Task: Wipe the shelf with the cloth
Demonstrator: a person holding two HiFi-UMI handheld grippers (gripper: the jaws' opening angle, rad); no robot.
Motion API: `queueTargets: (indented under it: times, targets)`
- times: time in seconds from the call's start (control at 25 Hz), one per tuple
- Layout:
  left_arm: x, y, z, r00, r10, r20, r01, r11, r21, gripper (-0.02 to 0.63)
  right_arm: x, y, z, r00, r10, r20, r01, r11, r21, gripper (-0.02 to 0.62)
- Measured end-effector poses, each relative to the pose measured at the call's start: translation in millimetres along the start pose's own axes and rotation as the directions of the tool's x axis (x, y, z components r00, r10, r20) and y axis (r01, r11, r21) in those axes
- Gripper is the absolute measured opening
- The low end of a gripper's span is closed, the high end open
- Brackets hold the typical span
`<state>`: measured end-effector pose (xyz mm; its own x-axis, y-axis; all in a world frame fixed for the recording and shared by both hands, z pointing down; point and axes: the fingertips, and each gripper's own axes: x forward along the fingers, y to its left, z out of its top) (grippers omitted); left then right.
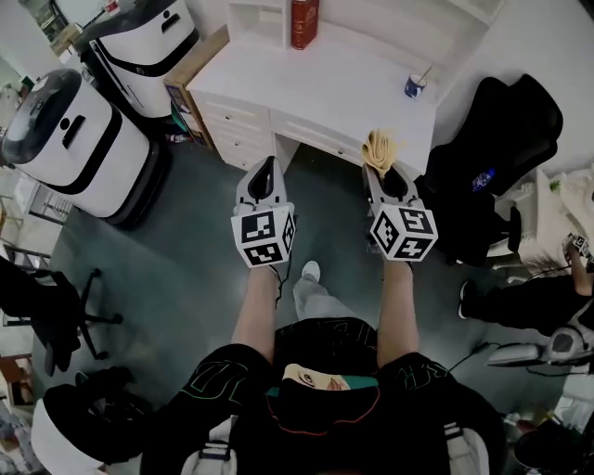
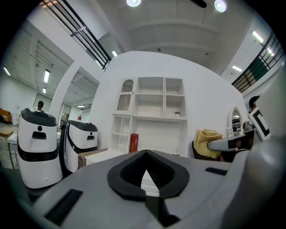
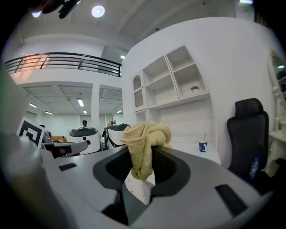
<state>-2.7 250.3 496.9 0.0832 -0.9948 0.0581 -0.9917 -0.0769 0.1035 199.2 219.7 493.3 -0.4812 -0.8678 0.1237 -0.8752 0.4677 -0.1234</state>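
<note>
1. The left gripper is held out in front of the person. Its jaws are closed together at the tips, and there is nothing between them.
2. The right gripper is just beside it, on the right. Its jaws are clamped on a yellow cloth.
3. The cloth is bunched up. Its upper part stands out above the jaw tips, and one fold hangs down between the jaws.
4. In the head view the cloth shows over the near edge of a white desk. The right gripper view shows it held in the air.
5. The shelf is a white unit with open compartments. It stands at the far side of the desk, against the wall, and both grippers are well apart from it.
6. A red book stands upright at the far left of the desk, near the shelf.
7. A blue cup with a thin stick in it stands at the far right of the desk.
8. A black chair is on the right of the desk, and two white and black machines are on the left.
</note>
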Motion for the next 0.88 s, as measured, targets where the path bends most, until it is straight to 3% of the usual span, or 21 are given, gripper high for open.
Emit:
queueTargets:
  times: [0.2,0.36,0.52,0.72,0.88]
  targets:
    - [71.5,-12.0,5.3,0.997,-0.056,-0.055,0.056,0.998,0.002,0.0,58.0,-50.9,8.4,0.999,-0.037,0.014,0.036,0.996,0.078,0.118]
    - [128.1,-18.7,27.7,0.995,-0.075,-0.062,0.078,0.995,0.055,0.0,96.3,-94.8,32.0,0.996,-0.065,0.064,0.056,0.99,0.132,0.118]
    - [173.3,-35.1,43.9,0.992,-0.12,-0.033,0.12,0.993,0.01,0.0,128.3,-128.9,36.2,0.995,-0.077,0.067,0.065,0.984,0.164,0.118]
    - [194.0,-33.5,42.2,0.994,-0.107,-0.016,0.107,0.994,0.001,0.0,149.8,-140.8,37.0,0.996,-0.063,0.057,0.054,0.987,0.149,0.118]
    - [204.6,-5.0,36.9,0.998,-0.064,-0.008,0.064,0.997,-0.038,0.0,178.9,-124.5,32.1,0.999,-0.015,0.038,0.01,0.992,0.124,0.118]
